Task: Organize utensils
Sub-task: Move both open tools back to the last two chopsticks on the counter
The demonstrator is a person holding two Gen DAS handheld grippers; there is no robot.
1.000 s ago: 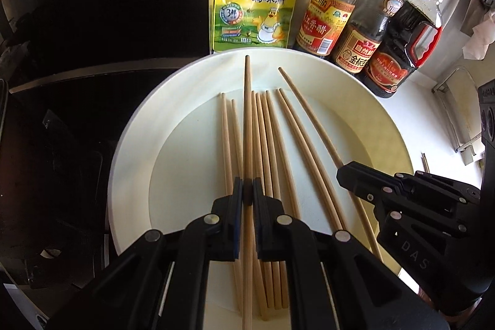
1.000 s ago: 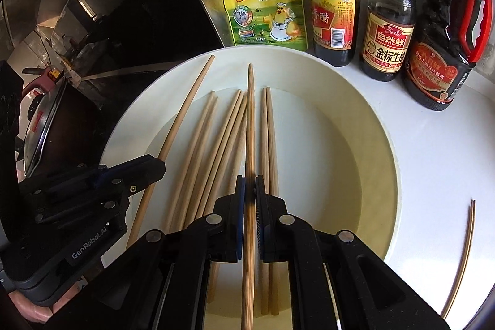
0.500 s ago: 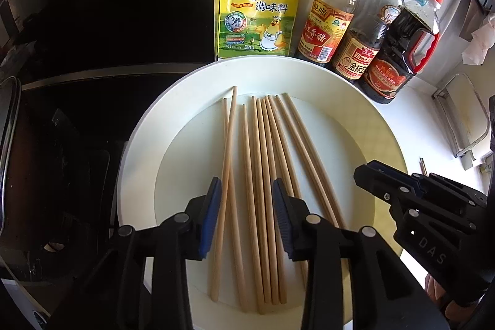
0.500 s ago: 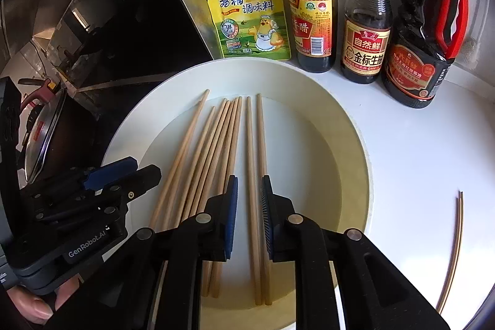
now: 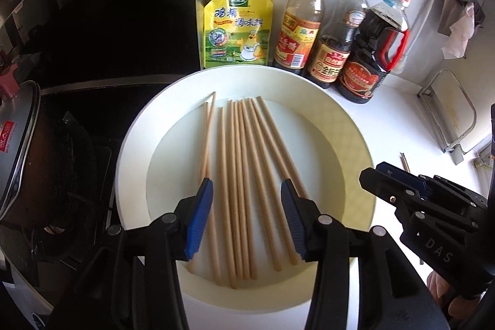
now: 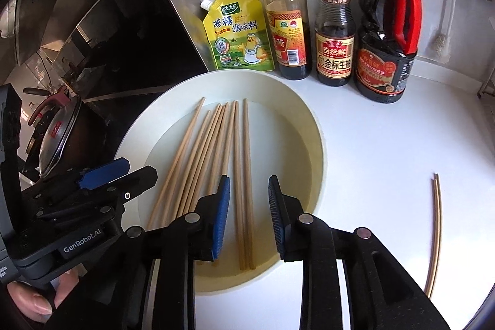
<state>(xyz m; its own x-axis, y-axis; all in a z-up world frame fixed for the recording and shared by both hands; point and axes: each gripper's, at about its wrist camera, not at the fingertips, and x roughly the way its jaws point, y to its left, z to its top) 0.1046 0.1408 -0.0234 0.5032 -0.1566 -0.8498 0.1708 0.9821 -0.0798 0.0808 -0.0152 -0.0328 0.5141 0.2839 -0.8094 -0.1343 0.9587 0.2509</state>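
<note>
Hovering above the white plate (image 5: pixel 355 132), the left gripper (image 5: pixel 247 207) has its blue-padded fingers (image 5: pixel 198 225) parted about halfway, and nothing is held; the wooden chopsticks (image 5: pixel 238 175) lie loose on the plate beneath the gap. The right gripper (image 6: pixel 249 212) is parted more narrowly, also empty, above the two rightmost chopsticks (image 6: pixel 244 175). Both sets of jaws have just been opening. A second ago each was clamped on a single chopstick; those sticks now lie on the plate with the rest, roughly side by side, thin ends toward the far rim, and both grippers sit higher than before.

Far of the plate stand a yellow pouch (image 5: pixel 236 25) and three sauce bottles (image 6: pixel 335 20), close to the rim. On the left the plate overhangs the dark stove (image 5: pixel 77 144), with a lidded pot (image 5: pixel 18 144) just beside it. To the right the white counter (image 6: pixel 386 150) is open, apart from a pair of thin metal chopsticks (image 6: pixel 435 231) lying well away from the plate.
</note>
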